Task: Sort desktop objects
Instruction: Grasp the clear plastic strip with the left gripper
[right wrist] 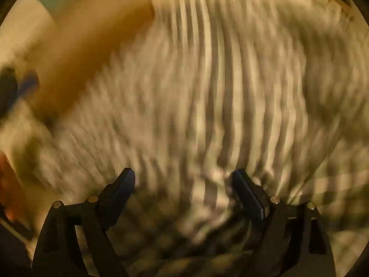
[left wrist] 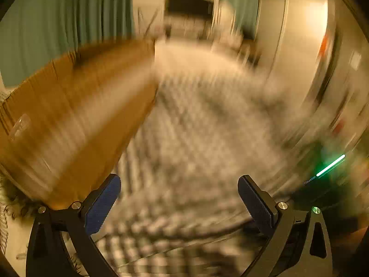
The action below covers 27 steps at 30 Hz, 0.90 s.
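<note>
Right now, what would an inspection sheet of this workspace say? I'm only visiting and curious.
Surface: checked cloth, heavily blurred.
Job's things: cardboard box at left; nothing else can be made out.
Clutter: too blurred to tell.
Grippers: left gripper open, nothing between its jaws; right gripper open, over the cloth, nothing held.
Cables: nothing seen.
Surroundings: green curtain, a green light at right.

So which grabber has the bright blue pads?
The left gripper. Its pads look bright blue in its own camera, next to the cardboard box. The right gripper has dark-looking pads.
</note>
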### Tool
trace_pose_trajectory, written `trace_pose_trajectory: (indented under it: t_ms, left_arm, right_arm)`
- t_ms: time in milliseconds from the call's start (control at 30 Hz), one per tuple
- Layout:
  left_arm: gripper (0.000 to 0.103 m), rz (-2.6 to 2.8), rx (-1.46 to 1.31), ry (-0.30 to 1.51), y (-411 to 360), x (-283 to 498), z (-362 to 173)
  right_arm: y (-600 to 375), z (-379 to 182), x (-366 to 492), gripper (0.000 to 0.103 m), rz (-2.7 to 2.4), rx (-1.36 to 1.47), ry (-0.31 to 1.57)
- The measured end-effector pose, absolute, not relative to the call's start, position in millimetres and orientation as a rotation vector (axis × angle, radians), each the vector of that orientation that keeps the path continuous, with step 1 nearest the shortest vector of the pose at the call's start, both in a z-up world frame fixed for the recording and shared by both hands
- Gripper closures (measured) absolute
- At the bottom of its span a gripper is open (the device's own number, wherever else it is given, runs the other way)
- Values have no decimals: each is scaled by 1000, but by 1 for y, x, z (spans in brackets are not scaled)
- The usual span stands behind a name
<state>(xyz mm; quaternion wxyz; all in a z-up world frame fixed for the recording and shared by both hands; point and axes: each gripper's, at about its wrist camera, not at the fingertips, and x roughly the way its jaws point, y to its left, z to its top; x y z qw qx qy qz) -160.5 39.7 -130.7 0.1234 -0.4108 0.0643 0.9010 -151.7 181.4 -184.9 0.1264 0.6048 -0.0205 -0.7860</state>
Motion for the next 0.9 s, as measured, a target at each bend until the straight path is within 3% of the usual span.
trace_pose_trajectory:
  t_ms: [67, 167, 267, 400, 533, 567, 600, 667, 900]
  left_arm:
    - [0, 2576, -1405, 190, 33, -175, -159]
    - [0, 2653, -1499, -66, -9, -188, -168]
    - [0, 2685, -1512, -204, -31, -189, -168]
    - [2, 2622, -1533, -90, -26, -190, -176]
    - [24, 2540, -1611, 70, -16, -193, -185]
    - [46, 2524, -1603, 84, -16, -191, -183]
    - [79, 2506, -1593, 96, -16, -188, -181]
    - [96, 2438, -1584, 92, -16, -182, -178]
    - [100, 2505, -1405, 72, -22, -148, -145]
  right_arm:
    - [174, -175, -146, 16, -2320, 1728, 35]
    - [169, -175, -143, 16, -2315, 1745, 88]
    - [167, -177, -143, 16, -2304, 1754, 119]
    - [173, -174, -143, 16, -2311, 1724, 69]
    - [181, -171, -144, 16, -2303, 1699, -9]
    - [183, -169, -145, 16, -2300, 1692, -25]
    - [186, -169, -145, 16, -2297, 1686, -42]
    - [189, -167, -146, 16, -2292, 1676, -75]
    - [214, -150, -126, 16, -2323, 1570, -231]
